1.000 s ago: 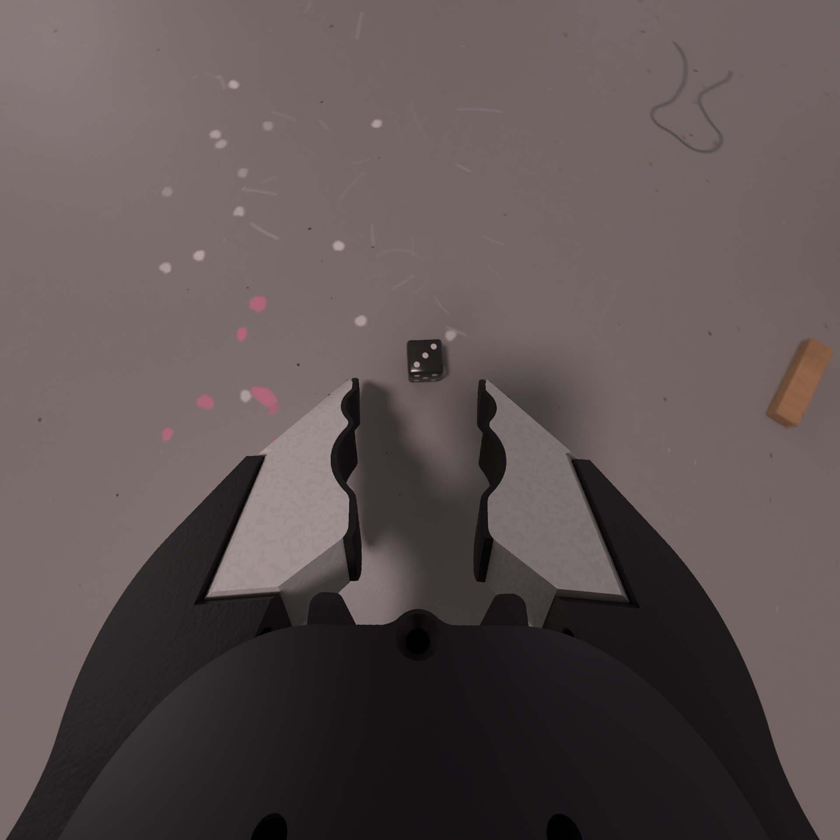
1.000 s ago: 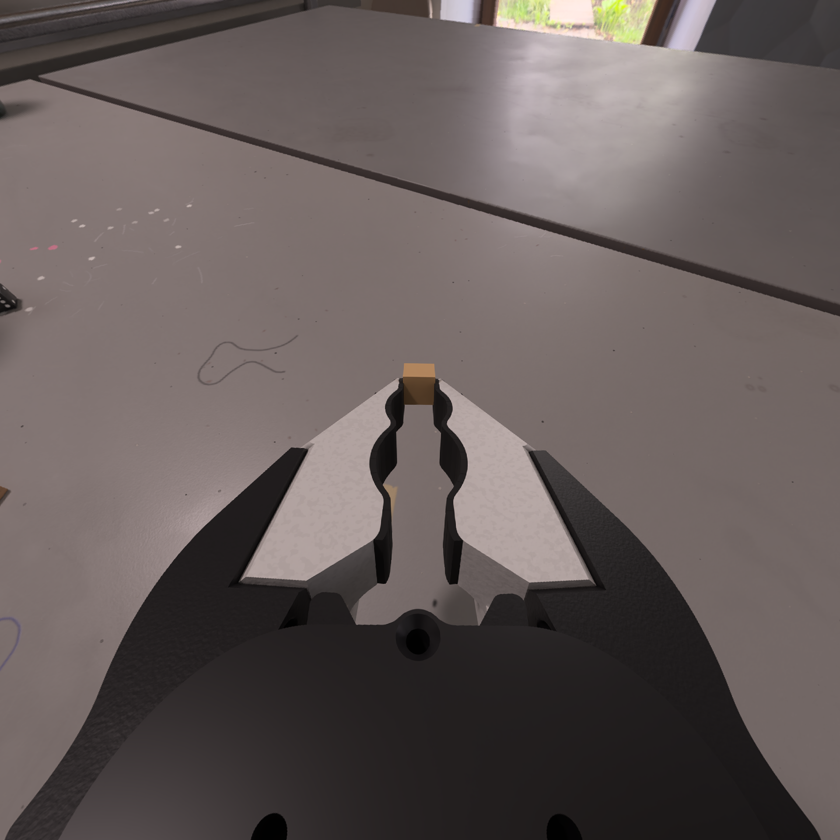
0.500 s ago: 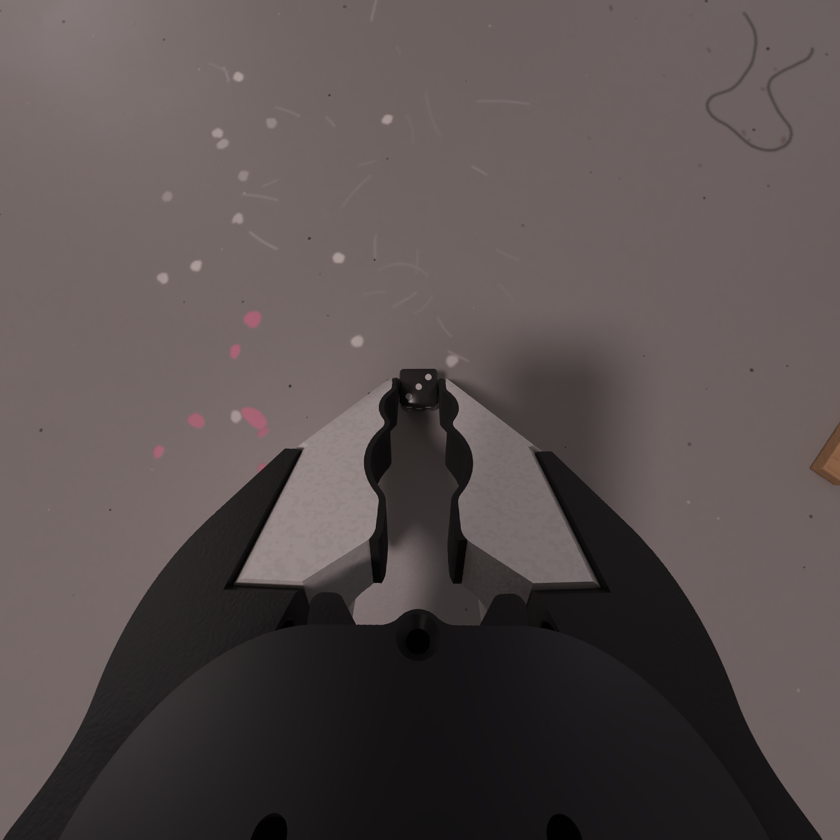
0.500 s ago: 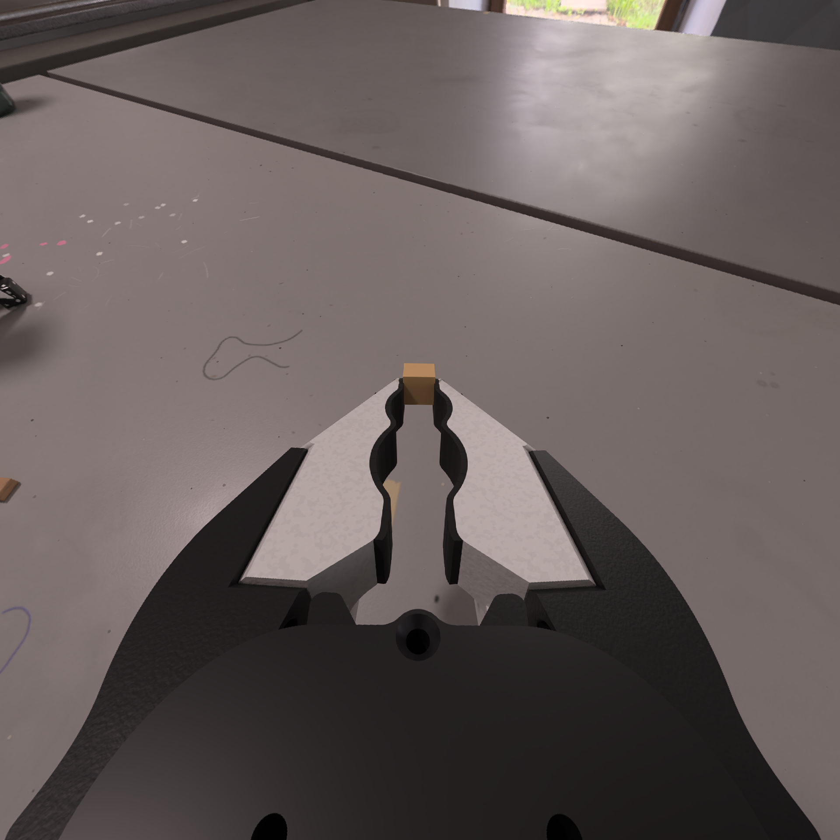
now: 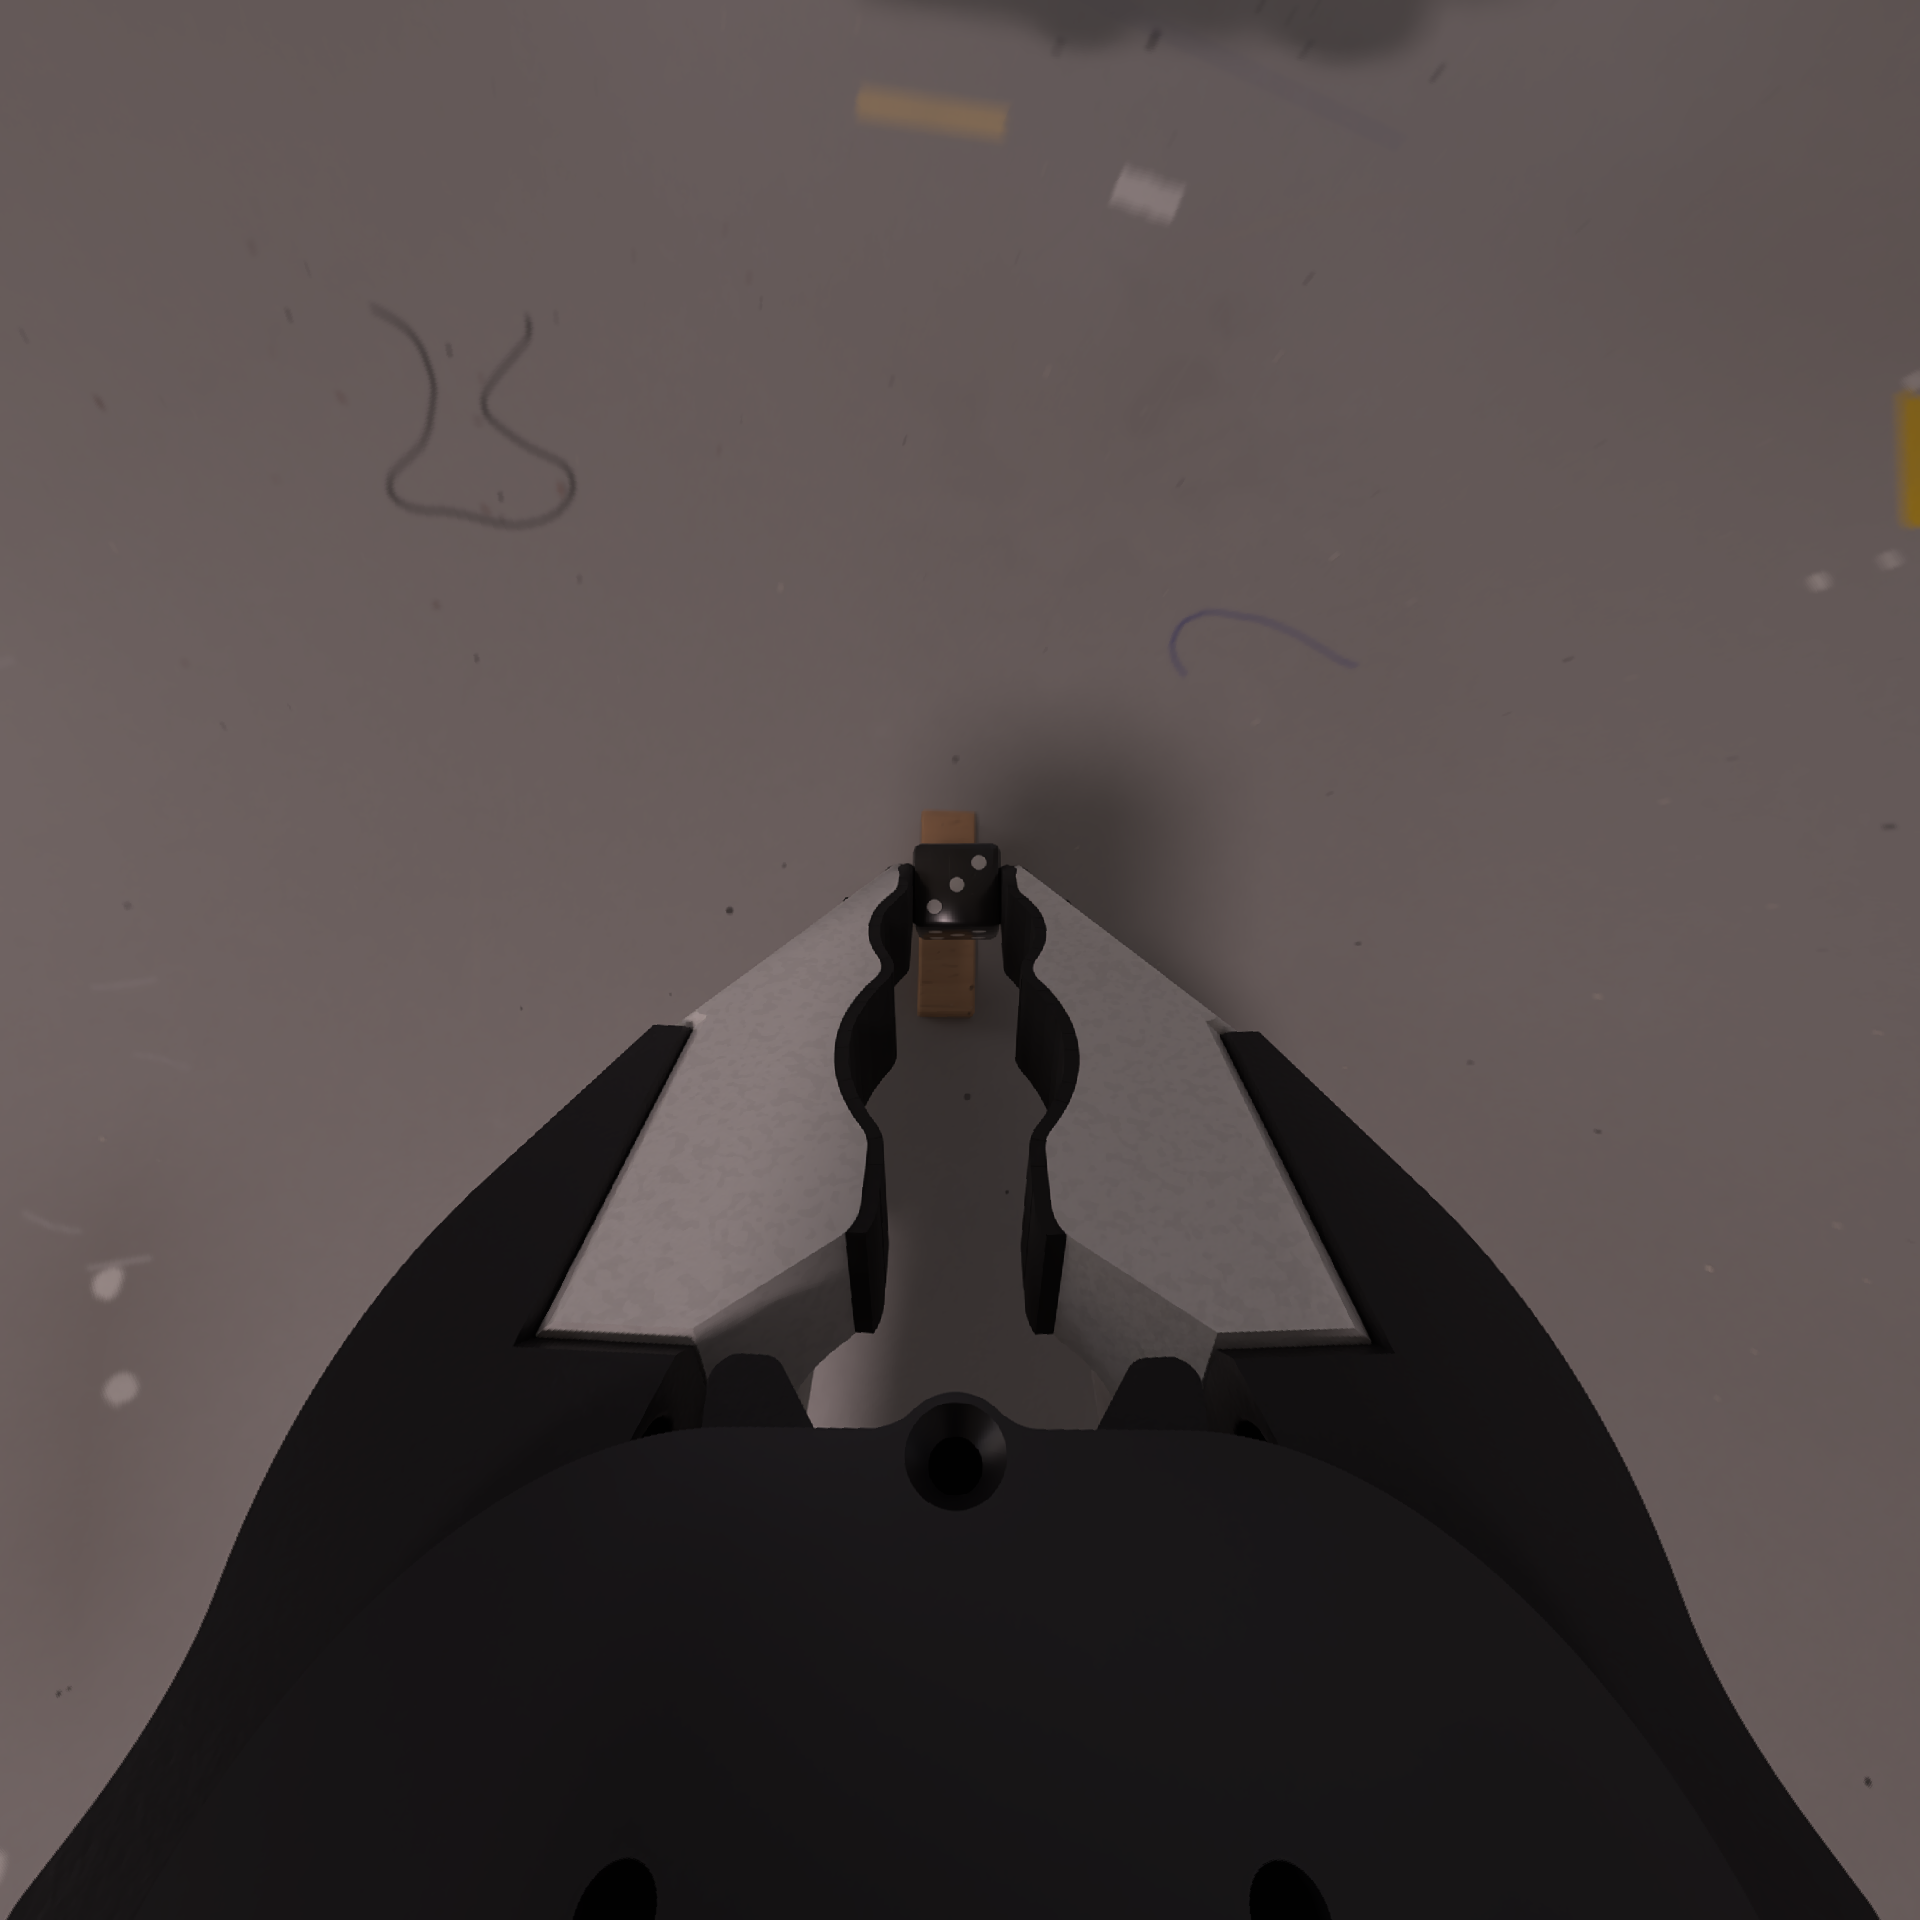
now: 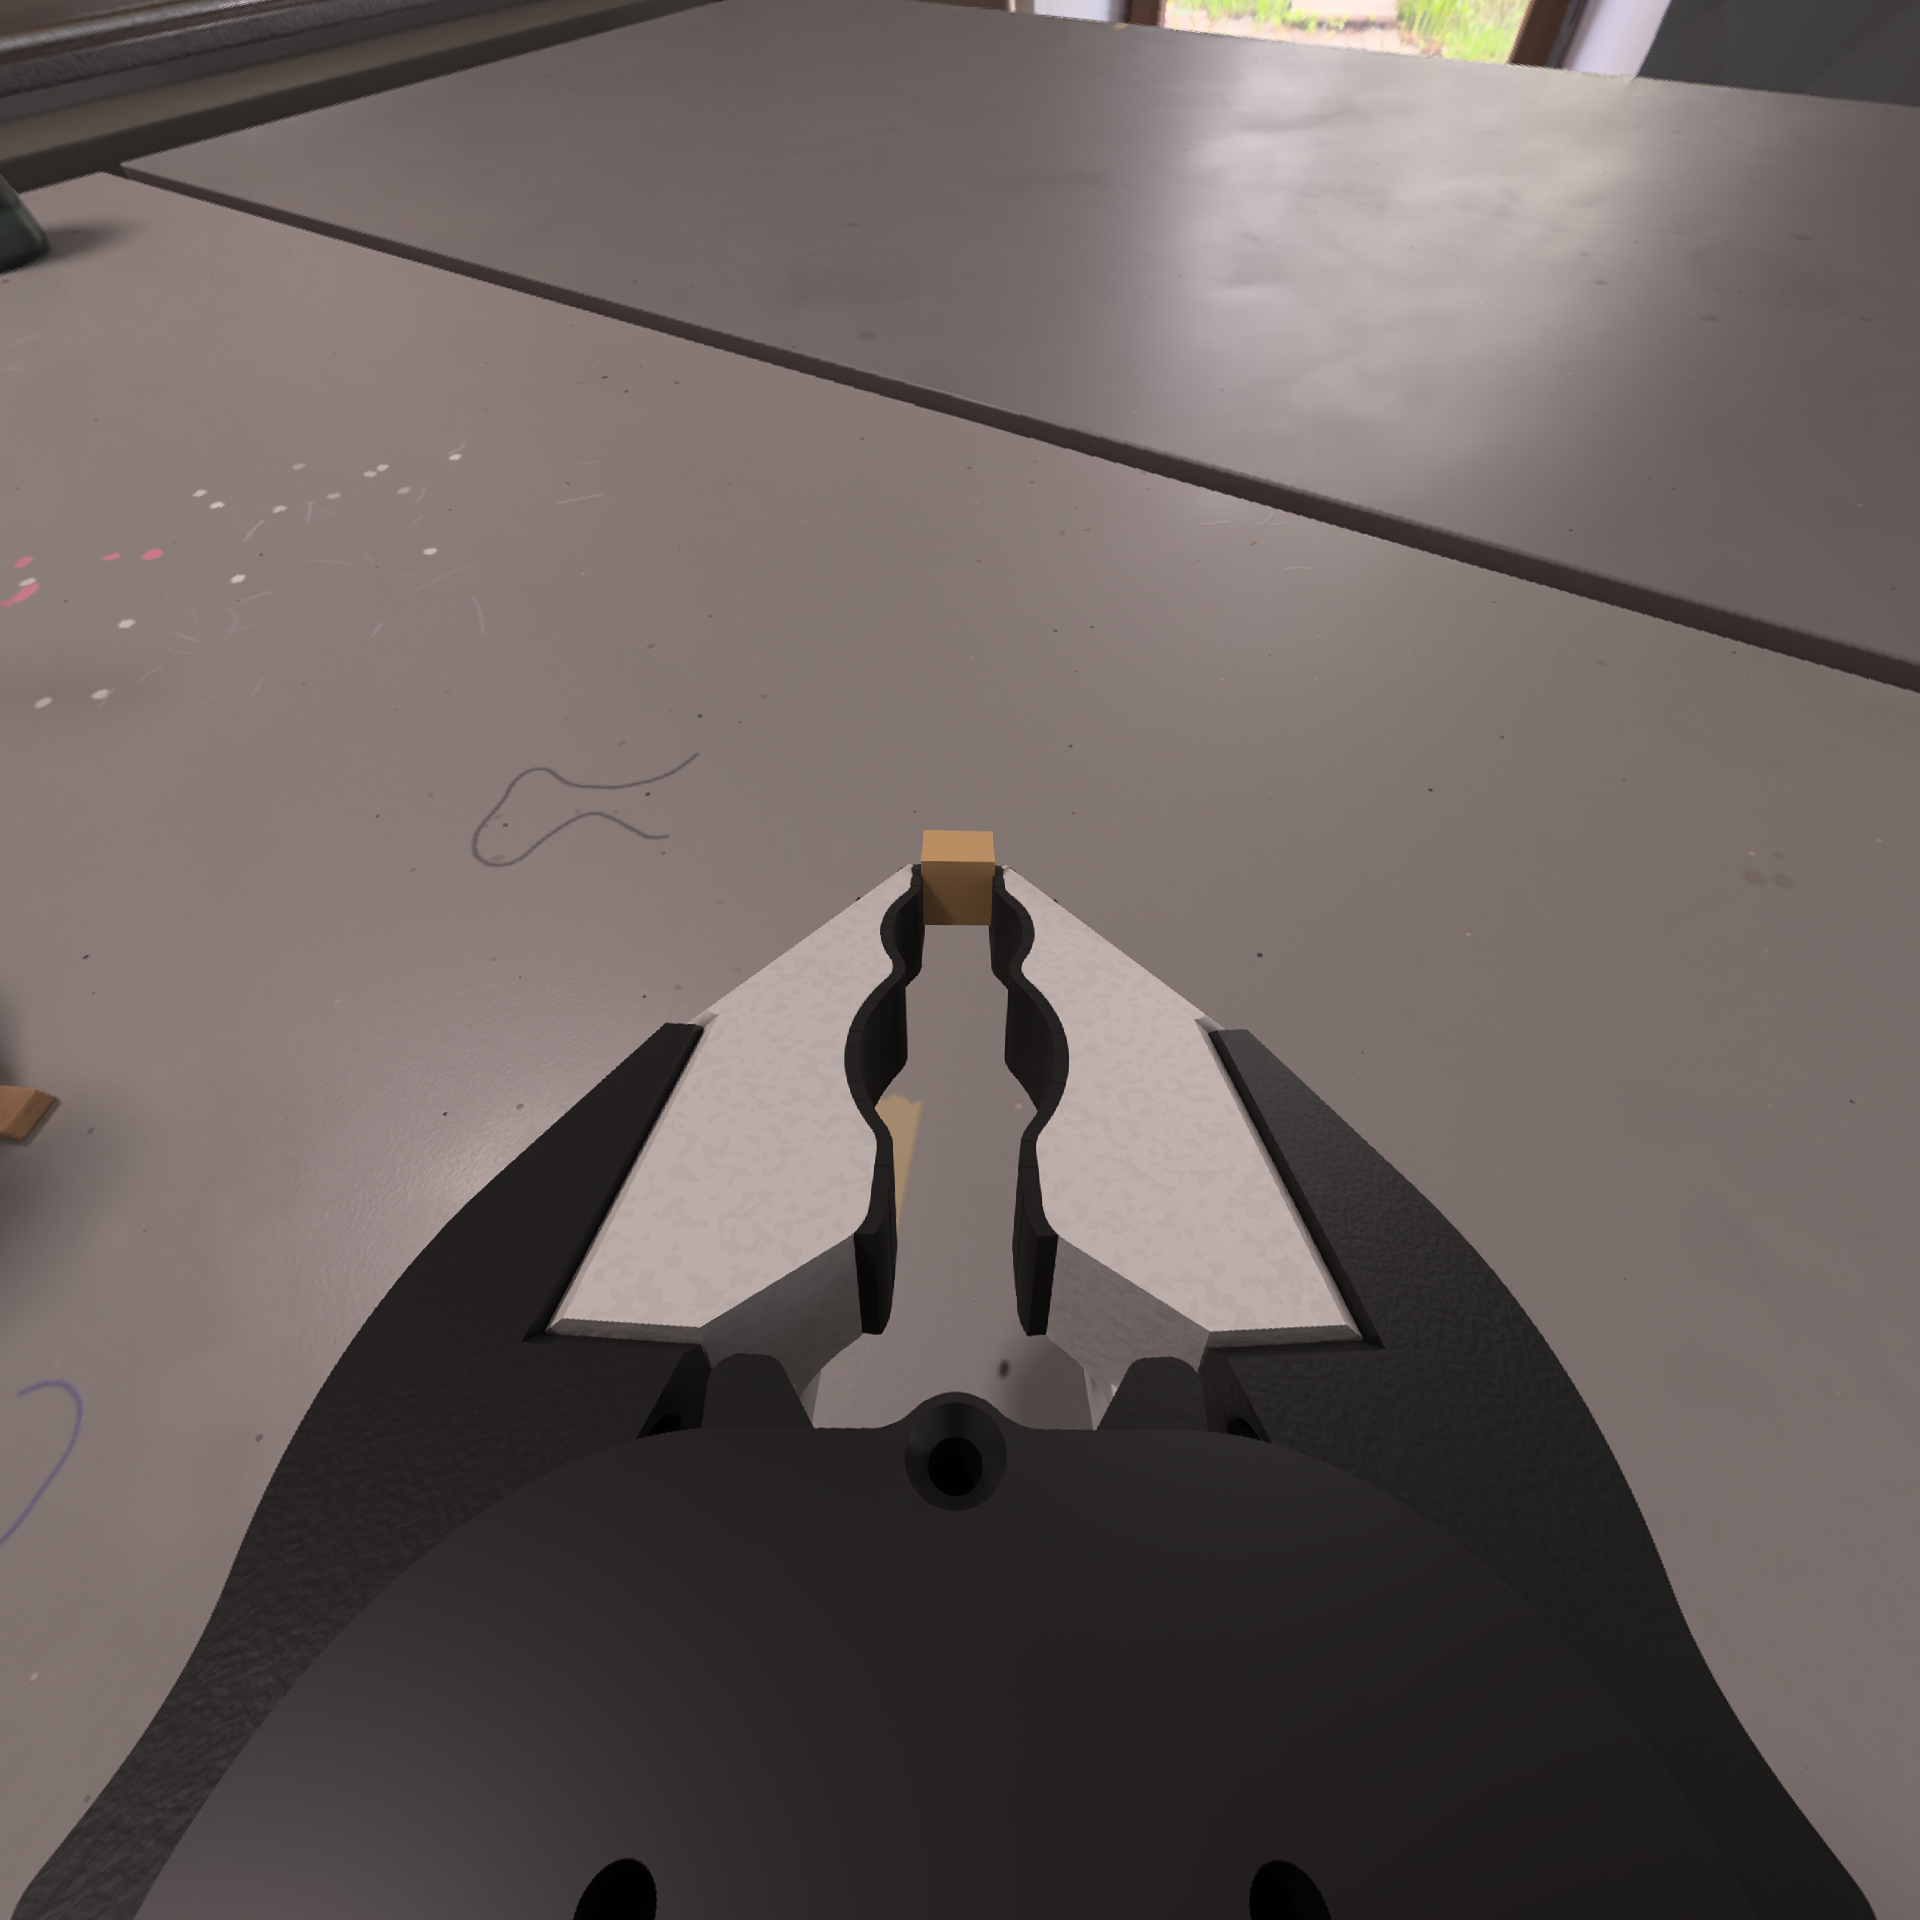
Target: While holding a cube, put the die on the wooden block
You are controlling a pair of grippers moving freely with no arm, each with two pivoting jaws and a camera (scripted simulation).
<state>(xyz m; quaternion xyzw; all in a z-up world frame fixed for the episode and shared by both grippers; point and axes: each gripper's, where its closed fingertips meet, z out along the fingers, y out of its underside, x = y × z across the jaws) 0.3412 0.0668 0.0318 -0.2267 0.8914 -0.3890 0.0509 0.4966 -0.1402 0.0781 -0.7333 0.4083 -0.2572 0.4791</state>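
Note:
My left gripper (image 5: 956,902) is shut on a black die (image 5: 956,896) with white pips, held at the fingertips. Directly below it lies the wooden block (image 5: 945,985), a small tan bar on the grey table, partly hidden by the die; whether the die touches it I cannot tell. My right gripper (image 6: 957,896) is shut on a small tan wooden cube (image 6: 957,878) and holds it above the table. The end of the wooden block (image 6: 23,1110) shows at the left edge of the right wrist view.
The grey table bears pen scribbles (image 5: 473,436), white and pink paint spots (image 6: 239,577) and pieces of tan tape (image 5: 931,112) and white tape (image 5: 1147,193). A seam (image 6: 1039,426) separates a second table behind. A yellow strip (image 5: 1908,473) sits at the right edge.
My left gripper closed on the die, lifted it and carried it right, over the wooden block. My right gripper kept its hold on the cube and shifted slightly.

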